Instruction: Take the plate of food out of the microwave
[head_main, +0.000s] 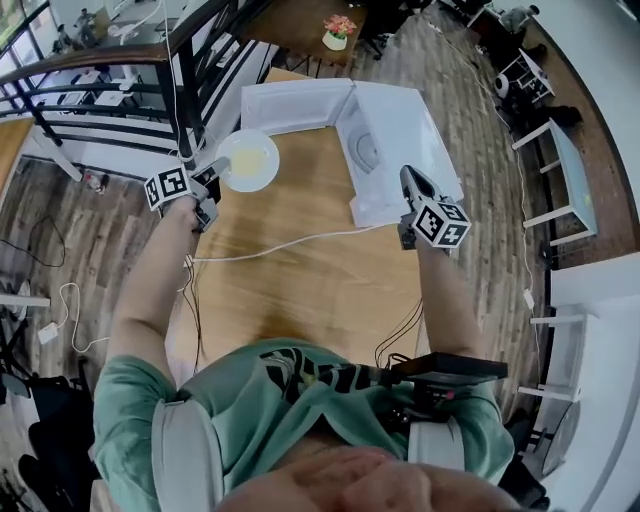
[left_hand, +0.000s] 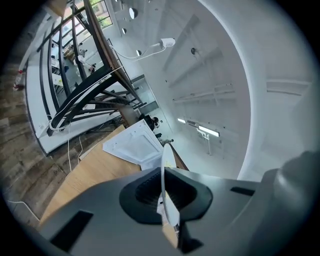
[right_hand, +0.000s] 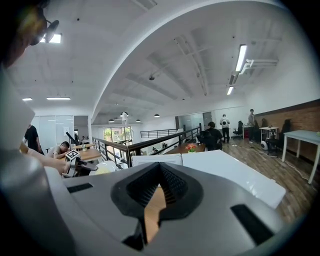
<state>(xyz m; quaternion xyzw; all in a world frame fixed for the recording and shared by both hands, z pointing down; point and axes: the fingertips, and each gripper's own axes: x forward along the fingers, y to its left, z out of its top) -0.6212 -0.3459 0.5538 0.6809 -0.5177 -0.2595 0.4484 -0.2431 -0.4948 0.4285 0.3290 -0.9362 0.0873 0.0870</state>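
Left tool (head_main: 214, 178) is clamped on the plate (head_main: 248, 160) rim. The plate is out of the microwave (head_main: 405, 120), left of it over the table (head_main: 300, 260). Right tool (head_main: 412, 182) is closed and empty by the microwave front. Risk: a one-edge grip could let the plate tip and the food slide off.

This is an open-plan office on an upper floor. A black railing (right_hand: 150, 142) edges the level, with more desks past it. Strip lights (right_hand: 243, 57) hang from a white arched ceiling, and a brick wall (right_hand: 297, 112) runs down one side above the wooden floor (right_hand: 270, 160). People (right_hand: 216, 135) sit and stand among white desks (right_hand: 306, 134). A flower pot (head_main: 337, 32) stands on a table, and cables (head_main: 55, 305) trail over the boards.
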